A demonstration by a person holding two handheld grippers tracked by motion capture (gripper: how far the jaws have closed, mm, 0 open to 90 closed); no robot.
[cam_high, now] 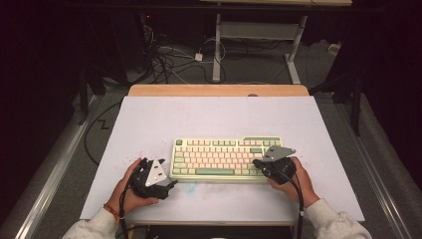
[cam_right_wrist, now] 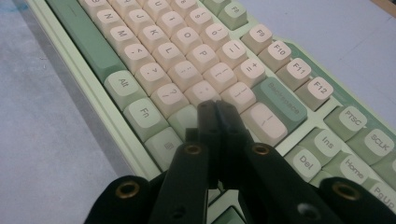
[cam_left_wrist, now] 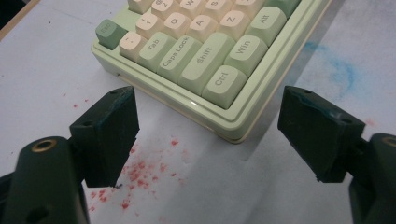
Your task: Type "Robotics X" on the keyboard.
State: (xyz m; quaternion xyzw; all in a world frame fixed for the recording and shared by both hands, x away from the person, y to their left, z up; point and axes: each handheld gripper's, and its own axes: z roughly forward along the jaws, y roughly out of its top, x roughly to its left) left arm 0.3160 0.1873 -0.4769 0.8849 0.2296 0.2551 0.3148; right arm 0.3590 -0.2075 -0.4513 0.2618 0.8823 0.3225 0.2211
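Observation:
A pale green keyboard [cam_high: 224, 158] with cream and green keys lies in the middle of the white table. My left gripper [cam_high: 166, 187] sits on the table just off the keyboard's near left corner [cam_left_wrist: 233, 133], jaws open and empty, one pad [cam_left_wrist: 109, 135] on each side of that corner. My right gripper [cam_high: 259, 163] hovers over the right end of the keyboard [cam_right_wrist: 196, 60]. Its jaws are shut with nothing between them, and the fingertips [cam_right_wrist: 217, 109] are over the keys near the Enter and Shift area.
The white table top [cam_high: 209, 117] has red specks [cam_left_wrist: 140, 170] by the left gripper and a blue smudge [cam_left_wrist: 338, 70] near the keyboard's front edge. Behind the table's wooden far edge [cam_high: 219, 90] there are cables and a desk frame on the floor.

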